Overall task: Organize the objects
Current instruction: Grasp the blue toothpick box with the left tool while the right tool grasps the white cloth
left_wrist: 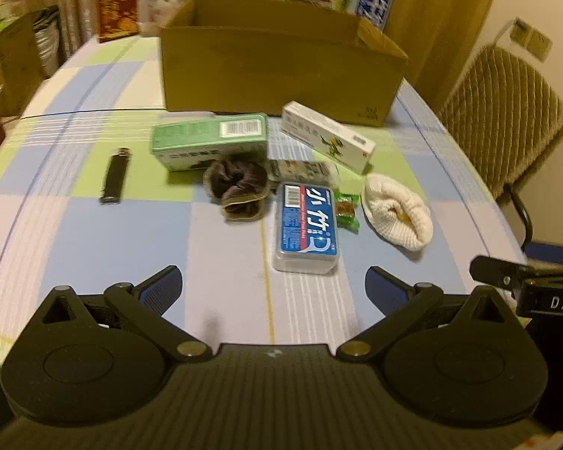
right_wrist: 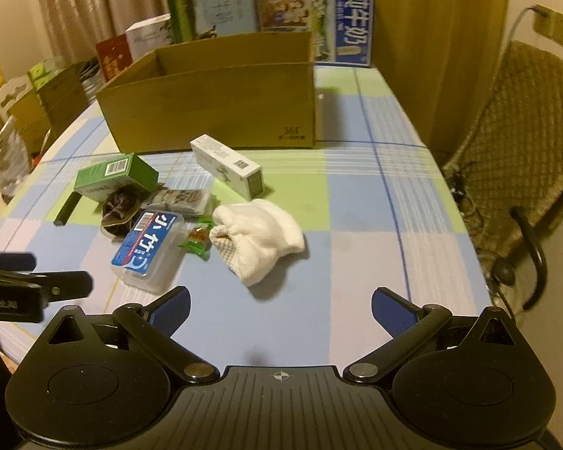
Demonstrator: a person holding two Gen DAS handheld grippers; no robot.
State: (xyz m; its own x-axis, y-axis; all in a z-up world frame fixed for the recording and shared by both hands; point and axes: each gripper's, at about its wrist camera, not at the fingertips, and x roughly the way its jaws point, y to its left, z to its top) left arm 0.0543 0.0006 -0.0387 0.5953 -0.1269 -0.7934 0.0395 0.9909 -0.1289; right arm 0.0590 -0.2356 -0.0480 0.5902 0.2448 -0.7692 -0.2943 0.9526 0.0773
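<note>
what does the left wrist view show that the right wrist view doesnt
Only the left wrist view shows the whole black lighter lying apart from the clutter, and its own open left gripper.

Only the right wrist view shows the blue-and-white milk carton with its label legible, the bare far right side of the checked tablecloth, and its own open right gripper, nothing between its pads.

Both show the open brown cardboard box, green carton, long white carton, clear blue-labelled plastic case, white knitted sock, dark scrunchie and wicker chair.
</note>
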